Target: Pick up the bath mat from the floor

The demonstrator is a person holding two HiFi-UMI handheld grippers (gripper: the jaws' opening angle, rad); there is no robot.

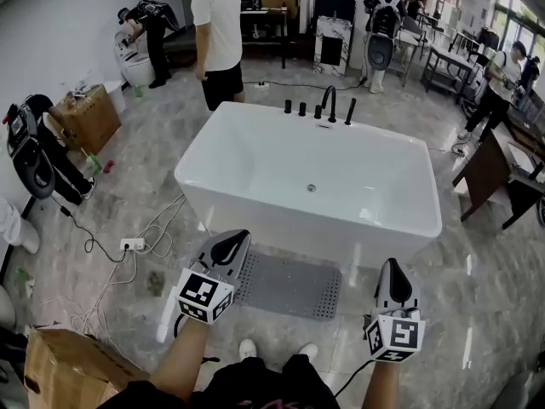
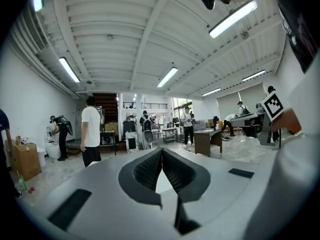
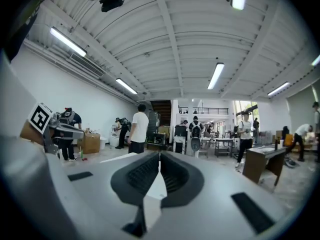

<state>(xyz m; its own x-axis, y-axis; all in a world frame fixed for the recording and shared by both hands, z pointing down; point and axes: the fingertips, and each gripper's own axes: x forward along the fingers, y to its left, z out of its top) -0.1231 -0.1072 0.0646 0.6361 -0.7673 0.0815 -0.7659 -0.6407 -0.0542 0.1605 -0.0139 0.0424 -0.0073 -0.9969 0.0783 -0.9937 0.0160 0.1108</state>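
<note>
A grey perforated bath mat (image 1: 289, 285) lies flat on the marble floor against the near side of the white bathtub (image 1: 311, 184). My left gripper (image 1: 230, 247) is held above the mat's left end, jaws shut and empty. Off the mat's right end hovers my right gripper (image 1: 393, 281), also shut with nothing in it. Both gripper views point level across the room, so the mat is out of their sight; in the left gripper view the black pads (image 2: 150, 170) meet at the tip, and in the right gripper view the pads (image 3: 172, 174) do too.
A person in a white shirt (image 1: 218, 37) stands beyond the tub. A cardboard box (image 1: 61, 369) sits at my lower left, white cables and a power strip (image 1: 132, 244) trail on the floor left of the mat. A wooden desk (image 1: 502, 177) stands at the right.
</note>
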